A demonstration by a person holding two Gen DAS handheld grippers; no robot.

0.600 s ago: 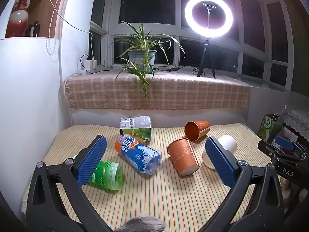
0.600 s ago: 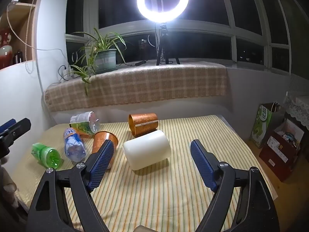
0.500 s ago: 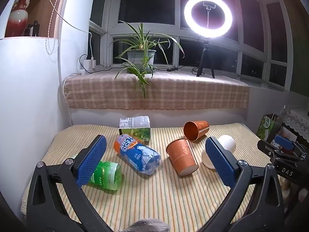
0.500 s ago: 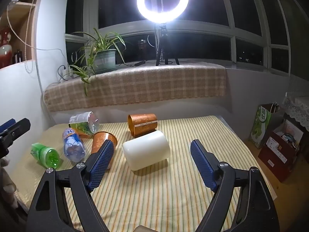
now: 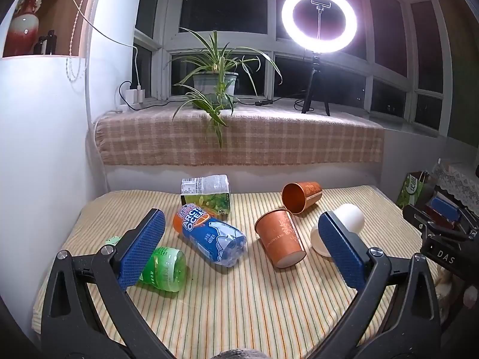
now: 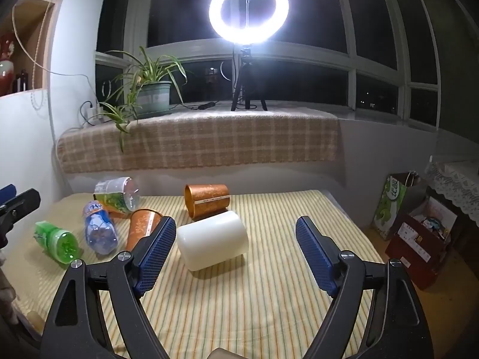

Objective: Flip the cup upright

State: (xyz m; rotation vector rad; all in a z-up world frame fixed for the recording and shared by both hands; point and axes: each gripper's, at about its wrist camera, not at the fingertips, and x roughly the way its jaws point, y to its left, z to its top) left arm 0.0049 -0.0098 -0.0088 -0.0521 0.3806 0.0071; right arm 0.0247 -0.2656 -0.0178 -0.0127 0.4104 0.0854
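Three cups lie on their sides on the striped table. A white cup lies just beyond my right gripper, which is open and empty; the cup also shows in the left wrist view. An orange cup lies ahead of my open, empty left gripper; it also shows in the right wrist view. A second orange cup lies farther back, also in the right wrist view.
A blue-and-orange bottle, a green bottle and a clear bottle with a green label lie at the table's left. A checked sill carries a plant and a ring light. Bags and boxes stand to the right.
Both grippers have shifted very slightly; the objects have slid a touch left in both views. Nothing has been taken hold of.
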